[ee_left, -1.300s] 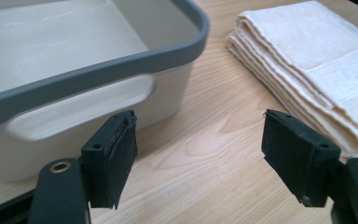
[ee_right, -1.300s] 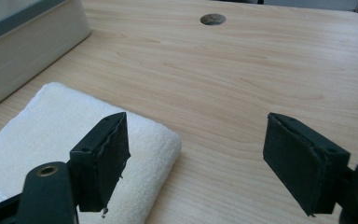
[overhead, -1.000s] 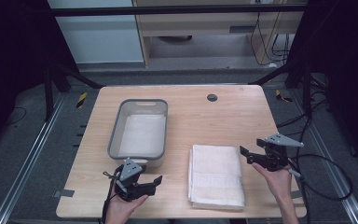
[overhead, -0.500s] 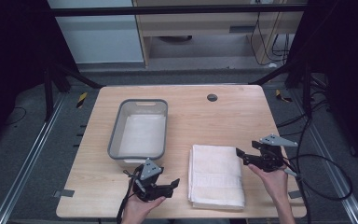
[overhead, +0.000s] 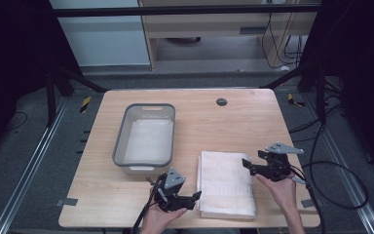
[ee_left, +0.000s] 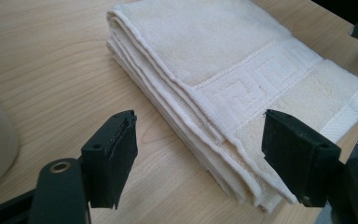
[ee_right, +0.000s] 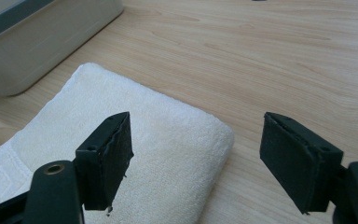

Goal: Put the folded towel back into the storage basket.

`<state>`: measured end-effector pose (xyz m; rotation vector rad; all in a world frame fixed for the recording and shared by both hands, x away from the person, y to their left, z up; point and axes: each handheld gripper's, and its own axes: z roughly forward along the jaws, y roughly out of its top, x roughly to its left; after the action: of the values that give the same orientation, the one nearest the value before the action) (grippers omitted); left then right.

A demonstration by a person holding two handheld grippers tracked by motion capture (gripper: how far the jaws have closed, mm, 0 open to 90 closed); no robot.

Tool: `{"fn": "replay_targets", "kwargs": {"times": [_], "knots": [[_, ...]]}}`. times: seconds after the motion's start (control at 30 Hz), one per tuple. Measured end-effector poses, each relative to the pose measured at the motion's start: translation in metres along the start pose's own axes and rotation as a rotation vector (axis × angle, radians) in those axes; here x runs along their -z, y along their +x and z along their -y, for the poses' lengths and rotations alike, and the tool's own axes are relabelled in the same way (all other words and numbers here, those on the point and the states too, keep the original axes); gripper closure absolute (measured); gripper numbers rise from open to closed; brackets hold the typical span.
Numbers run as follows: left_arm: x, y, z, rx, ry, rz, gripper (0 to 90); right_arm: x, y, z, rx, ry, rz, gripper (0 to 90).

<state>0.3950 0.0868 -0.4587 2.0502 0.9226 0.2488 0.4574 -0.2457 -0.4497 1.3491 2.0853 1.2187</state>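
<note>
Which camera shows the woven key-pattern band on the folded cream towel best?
The left gripper view: the folded cream towel lies close, its key-pattern band and stacked edges sharp. The right gripper view catches one plain corner plus a sliver of band at the left edge. The high view shows the whole towel, its band faint.

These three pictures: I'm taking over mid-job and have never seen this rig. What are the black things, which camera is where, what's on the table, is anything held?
There is no robot here. A person holds a hand tool with two black jaws in each hand: the left gripper and the right gripper.

The high view looks down on the table from the person's side. The other two pictures come from cameras riding on each gripper, looking out between its jaws.

On the table lie a folded white towel and a grey tub, which looks empty.

Nothing is held. Both grippers are open, one at each side of the towel: the left near its layered edge, the right at a far corner.
</note>
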Motion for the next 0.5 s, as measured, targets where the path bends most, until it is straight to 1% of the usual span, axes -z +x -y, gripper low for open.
{"fn": "replay_targets", "kwargs": {"times": [0.1, 0.13, 0.17, 0.23, 0.37, 0.4, 0.5], "knots": [[-0.007, -0.004, -0.001, -0.007, 0.015, 0.011, 25.5, -0.003, 0.002, 0.001, -0.002, 0.013, -0.006, 25.7], [-0.007, -0.004, -0.001, -0.007, 0.015, 0.011, 25.3, -0.003, 0.002, 0.001, -0.002, 0.013, -0.006, 25.7], [-0.011, -0.006, -0.001, -0.01, 0.029, 0.013, 25.1, -0.004, 0.002, 0.002, 0.003, 0.019, -0.01, 25.7], [-0.013, -0.007, -0.001, -0.008, 0.035, 0.012, 24.7, -0.006, 0.003, 0.002, 0.01, 0.02, -0.01, 25.6], [-0.021, -0.01, 0.0, -0.009, 0.06, 0.005, 23.7, -0.007, 0.005, 0.004, 0.006, 0.031, -0.011, 25.5], [-0.021, -0.01, 0.0, -0.009, 0.06, 0.005, 23.6, -0.007, 0.005, 0.004, 0.006, 0.031, -0.011, 25.5], [-0.028, -0.013, 0.001, -0.016, 0.083, 0.004, 23.0, -0.011, 0.005, 0.005, 0.021, 0.042, -0.015, 25.2]]}}
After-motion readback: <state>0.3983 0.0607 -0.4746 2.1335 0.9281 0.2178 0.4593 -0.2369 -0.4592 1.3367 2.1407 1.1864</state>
